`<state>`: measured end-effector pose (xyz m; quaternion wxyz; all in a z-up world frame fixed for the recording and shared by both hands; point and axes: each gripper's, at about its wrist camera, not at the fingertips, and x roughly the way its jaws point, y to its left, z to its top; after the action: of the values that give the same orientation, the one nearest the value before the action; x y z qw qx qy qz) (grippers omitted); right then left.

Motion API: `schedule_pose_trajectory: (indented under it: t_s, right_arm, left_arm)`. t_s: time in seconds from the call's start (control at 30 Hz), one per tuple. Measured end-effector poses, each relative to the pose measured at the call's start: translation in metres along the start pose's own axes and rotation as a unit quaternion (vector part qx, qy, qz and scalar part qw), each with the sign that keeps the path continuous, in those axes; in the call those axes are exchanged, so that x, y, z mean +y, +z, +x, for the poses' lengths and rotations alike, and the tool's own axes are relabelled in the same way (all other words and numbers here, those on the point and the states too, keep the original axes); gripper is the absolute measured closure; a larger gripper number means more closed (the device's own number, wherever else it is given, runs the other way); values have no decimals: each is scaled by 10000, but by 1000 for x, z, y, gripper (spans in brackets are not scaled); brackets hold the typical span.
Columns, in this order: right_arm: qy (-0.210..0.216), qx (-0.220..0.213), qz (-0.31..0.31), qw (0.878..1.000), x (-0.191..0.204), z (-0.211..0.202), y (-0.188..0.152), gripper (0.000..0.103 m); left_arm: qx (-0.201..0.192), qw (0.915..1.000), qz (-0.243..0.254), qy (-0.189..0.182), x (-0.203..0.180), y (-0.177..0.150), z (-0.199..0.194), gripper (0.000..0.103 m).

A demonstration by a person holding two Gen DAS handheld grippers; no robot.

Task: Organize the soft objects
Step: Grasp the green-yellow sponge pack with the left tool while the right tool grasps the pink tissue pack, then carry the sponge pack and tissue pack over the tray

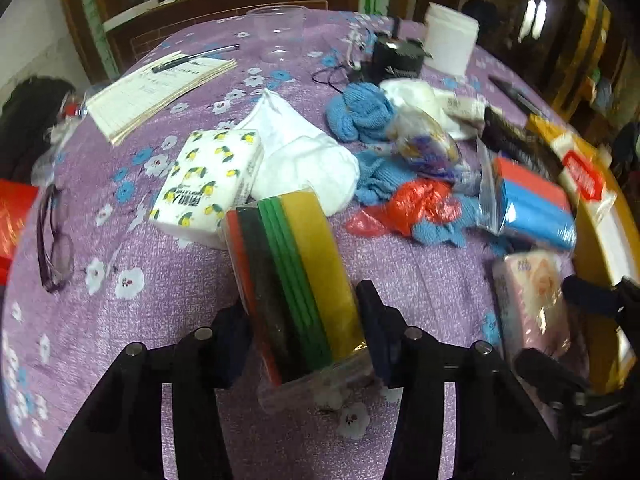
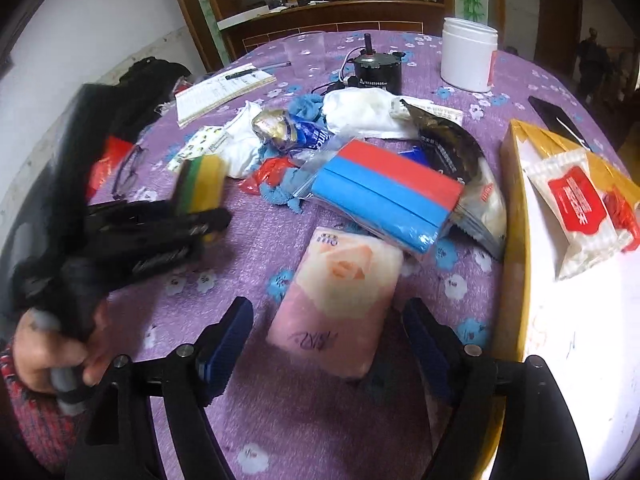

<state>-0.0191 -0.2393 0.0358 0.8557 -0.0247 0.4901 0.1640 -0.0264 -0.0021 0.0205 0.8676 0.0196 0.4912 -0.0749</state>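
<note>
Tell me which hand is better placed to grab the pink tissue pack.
Right. The right gripper straddles the pink rose-printed tissue pack, fingers open; the left gripper already clamps the bagged striped sponge pack.

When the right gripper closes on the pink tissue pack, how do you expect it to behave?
The pink tissue pack looks pillowy, so it will probably squash between the open right gripper fingers rather than resist. Its glossy wrapper suggests it may slip. It lies flat on the purple tablecloth, so it is unlikely to roll.
</note>
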Motion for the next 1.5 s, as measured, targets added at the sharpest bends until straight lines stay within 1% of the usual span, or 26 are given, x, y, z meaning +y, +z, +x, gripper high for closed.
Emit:
schedule_pose_trajectory:
  t_s: [0.03, 0.1, 0.13, 0.17, 0.2, 0.23, 0.3, 0.37, 0.47, 0.6, 0.77, 0.87, 0.97, 1.07, 1.1, 1.23, 1.33, 1.4, 1.5]
  right_arm:
    - [-105, -13, -50, 9999, 2, 2, 0, 21]
    - [-341, -68, -186, 9992, 7, 7, -1, 21]
    - [-394, -131, -247, 9988, 8, 9, -2, 21]
    - [-464, -161, -327, 9983, 11, 11, -3, 24]
    - [-488, -161, -357, 9980, 12, 13, -3, 38]
    - [-478, -115, -360, 9981, 11, 16, -3, 39]
    - [-470, -186, -299, 9983, 10, 19, -4, 42]
    - [-452, -217, -258, 9984, 9, 19, -4, 42]
    - [-406, -300, -169, 9986, 8, 16, -5, 43]
    - [-282, -268, 1, 9992, 1, 17, -4, 43]
    - [-406, -274, -74, 9988, 5, 18, -5, 43]
    - [-480, -256, -145, 9984, 8, 19, -4, 43]
    - [-649, -218, -227, 9974, 12, 21, -3, 44]
    - [-780, -242, -327, 9961, 16, 21, -4, 44]
    - [-782, -247, -324, 9961, 16, 20, -5, 44]
    - [-710, -223, -270, 9969, 14, 20, -4, 44]
    - [-676, -196, -261, 9972, 12, 21, -4, 43]
    - [-623, -178, -248, 9976, 11, 22, -4, 42]
    - [-583, -159, -250, 9979, 11, 22, -3, 41]
  left_arm:
    - [-54, 9999, -72, -106, 3, 1, 1, 54]
    - [-100, 9998, -51, -140, 4, 3, 3, 51]
    - [-111, 9998, -15, -167, 3, 4, 3, 47]
    - [-133, 9997, -5, -206, 3, 5, 4, 43]
    - [-208, 9994, -15, -271, 3, 5, 6, 36]
    - [-274, 9992, -4, -298, 2, 4, 7, 30]
    - [-330, 9990, 74, -305, -1, 4, 9, 27]
    - [-345, 9987, 32, -369, 0, 6, 9, 27]
    - [-394, 9976, -128, -560, 7, 6, 8, 28]
    - [-388, 9978, -116, -528, 6, 6, 7, 28]
    - [-392, 9977, -144, -537, 7, 5, 7, 28]
    - [-417, 9969, -216, -634, 10, 5, 6, 28]
    - [-419, 9969, -214, -631, 10, 5, 6, 28]
    - [-455, 9958, -324, -723, 14, 5, 5, 28]
    - [-469, 9954, -374, -749, 16, 5, 4, 29]
    - [-510, 9940, -557, -790, 24, 5, 4, 42]
    - [-519, 9940, -641, -713, 27, 5, 4, 52]
    - [-508, 9946, -629, -651, 26, 6, 5, 53]
    - [-464, 9968, -482, -439, 19, 6, 6, 53]
